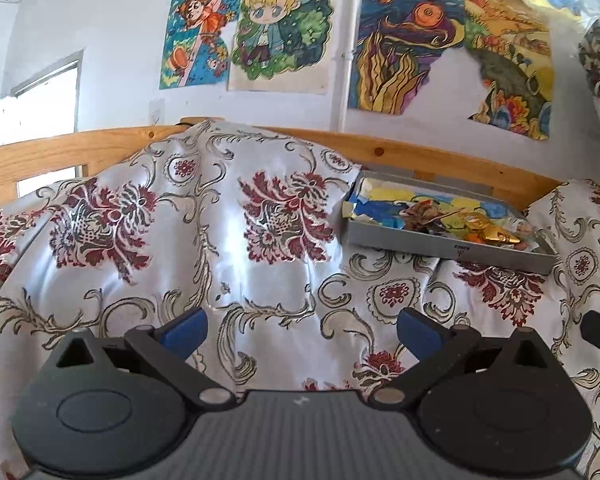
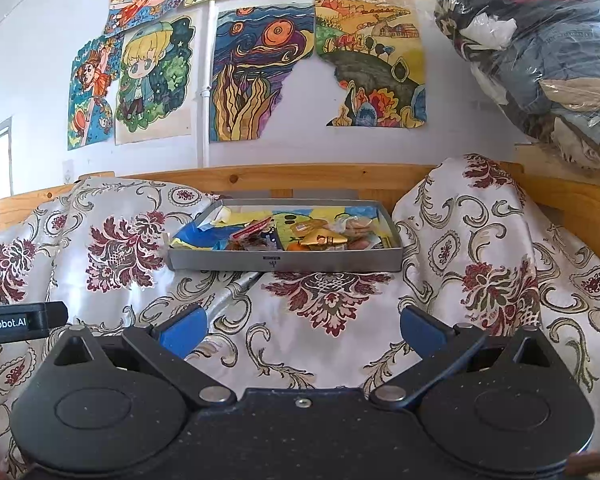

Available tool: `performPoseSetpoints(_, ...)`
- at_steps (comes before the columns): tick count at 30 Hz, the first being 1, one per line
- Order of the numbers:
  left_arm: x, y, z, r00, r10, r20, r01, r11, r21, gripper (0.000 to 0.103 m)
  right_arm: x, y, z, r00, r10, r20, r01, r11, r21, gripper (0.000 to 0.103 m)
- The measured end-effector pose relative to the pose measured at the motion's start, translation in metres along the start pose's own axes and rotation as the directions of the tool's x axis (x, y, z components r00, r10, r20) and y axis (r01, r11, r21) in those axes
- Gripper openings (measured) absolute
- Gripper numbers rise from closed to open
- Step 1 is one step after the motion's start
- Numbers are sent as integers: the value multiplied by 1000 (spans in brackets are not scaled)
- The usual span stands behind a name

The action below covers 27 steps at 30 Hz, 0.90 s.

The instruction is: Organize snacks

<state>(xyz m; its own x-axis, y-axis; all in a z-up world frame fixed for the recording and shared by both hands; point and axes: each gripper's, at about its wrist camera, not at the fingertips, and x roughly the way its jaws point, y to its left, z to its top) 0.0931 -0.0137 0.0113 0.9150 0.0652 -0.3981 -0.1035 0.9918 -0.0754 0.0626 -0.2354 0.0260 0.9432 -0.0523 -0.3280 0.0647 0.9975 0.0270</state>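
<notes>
Several wrapped snacks (image 2: 320, 238) in tray (image 2: 284, 262): light, crinkly, slippery; pinch at wrapper edge. Left tool (image 1: 302, 330), right tool (image 2: 302, 330): wide, empty.

Both views low over the patterned bedcover (image 2: 324, 360), facing the wall of drawings (image 2: 260, 76). Right wrist view squarely faces the grey tray (image 2: 284, 262), frame centre, near. Left wrist view sits further left; tray (image 1: 448, 246) at centre right. Shared: tray, wooden rail (image 1: 420, 156), drawings.
</notes>
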Motion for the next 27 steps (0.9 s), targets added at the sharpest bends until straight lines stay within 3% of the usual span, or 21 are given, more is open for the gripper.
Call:
performPoseSetpoints(8,7,-4,-3,998,-54,19,54,998,-8,102,3,10,-4,999,-30,25,30,999,-21,102)
performPoseSetpoints(17,8,-4,-12,998,-58,30,57,997,45,102,6,13,-10,996,-86,27,85,996,19,102)
performPoseSetpoints(27,6,2,-19,998,-45,41,44,999,32,102,7,20,-14,998,-57,19,56,998,13,102)
